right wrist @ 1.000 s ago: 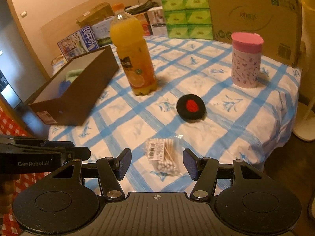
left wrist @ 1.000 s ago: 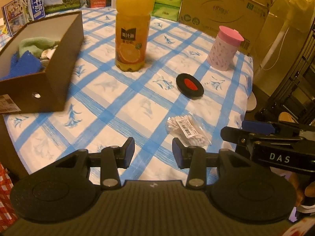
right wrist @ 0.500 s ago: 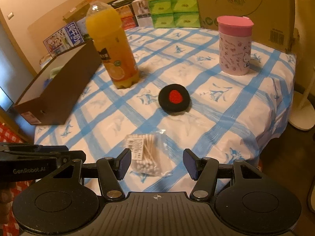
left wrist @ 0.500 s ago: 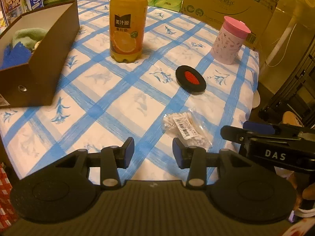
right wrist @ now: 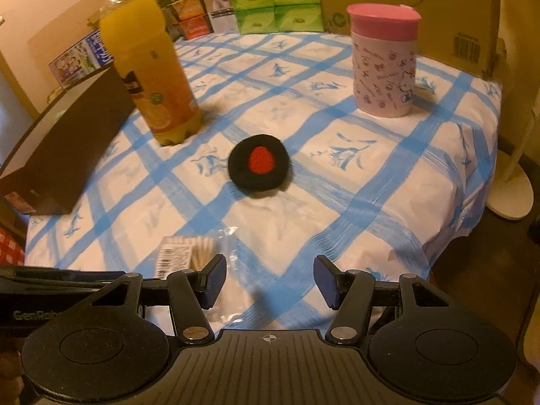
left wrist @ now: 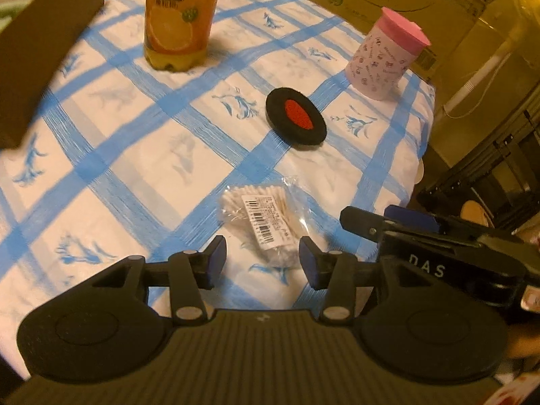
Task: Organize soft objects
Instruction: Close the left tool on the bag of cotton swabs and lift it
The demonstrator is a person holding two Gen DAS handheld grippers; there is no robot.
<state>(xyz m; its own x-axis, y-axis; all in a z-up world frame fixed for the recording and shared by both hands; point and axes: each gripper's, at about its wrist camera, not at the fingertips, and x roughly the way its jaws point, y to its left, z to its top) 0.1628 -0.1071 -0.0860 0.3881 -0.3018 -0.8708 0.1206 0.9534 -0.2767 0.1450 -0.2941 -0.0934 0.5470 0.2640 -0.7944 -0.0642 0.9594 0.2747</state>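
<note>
A clear bag of cotton swabs with a barcode label lies near the table's front edge, just beyond my left gripper. Its jaws are opening and the bag's near end shows in the gap, untouched by the pads. The same bag of cotton swabs sits left of my right gripper, which stands open with only tablecloth between its fingers. A round black pad with a red centre lies further back, mid-table. The brown box stands at the left; its contents are hidden now.
An orange juice bottle stands beside the box. A pink-lidded cup stands at the back right. Cardboard cartons and green tissue packs line the far edge. The table edge drops off at the right, with a fan base on the floor.
Both grippers have dropped and come closer to the table. The swab bag now sits right in front of the left gripper, whose jaws have widened. The right gripper has shifted rightward past the bag.
</note>
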